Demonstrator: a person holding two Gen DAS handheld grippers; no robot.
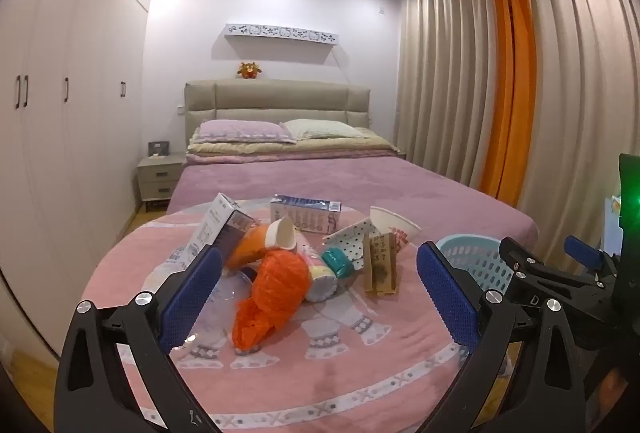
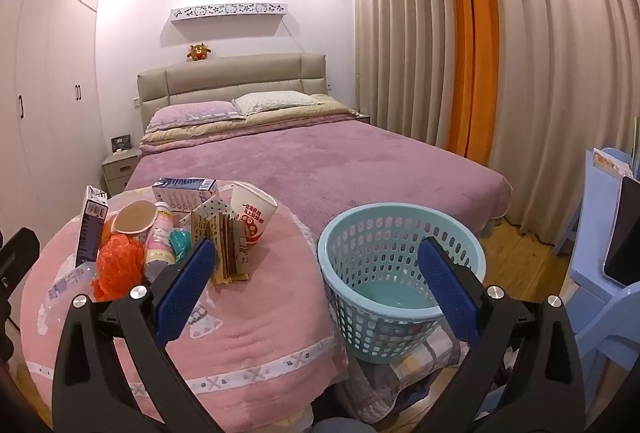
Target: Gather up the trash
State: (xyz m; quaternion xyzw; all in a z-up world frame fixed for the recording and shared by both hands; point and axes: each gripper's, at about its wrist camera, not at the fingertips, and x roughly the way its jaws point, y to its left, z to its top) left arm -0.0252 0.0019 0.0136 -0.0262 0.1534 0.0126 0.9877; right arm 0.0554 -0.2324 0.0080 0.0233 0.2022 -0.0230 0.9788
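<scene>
The left gripper (image 1: 320, 297) and the right gripper (image 2: 316, 289) both stand wide, holding nothing. The trash pile, with a crumpled orange plastic bag (image 1: 272, 293), lies on the pink blanket (image 1: 320, 373), near the light blue perforated plastic basket (image 2: 400, 265).

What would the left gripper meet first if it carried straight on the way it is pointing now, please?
Probably the crumpled orange plastic bag at the near edge of the trash pile, centred between the open left gripper's fingers. Depth is hard to judge through the fisheye.
</scene>
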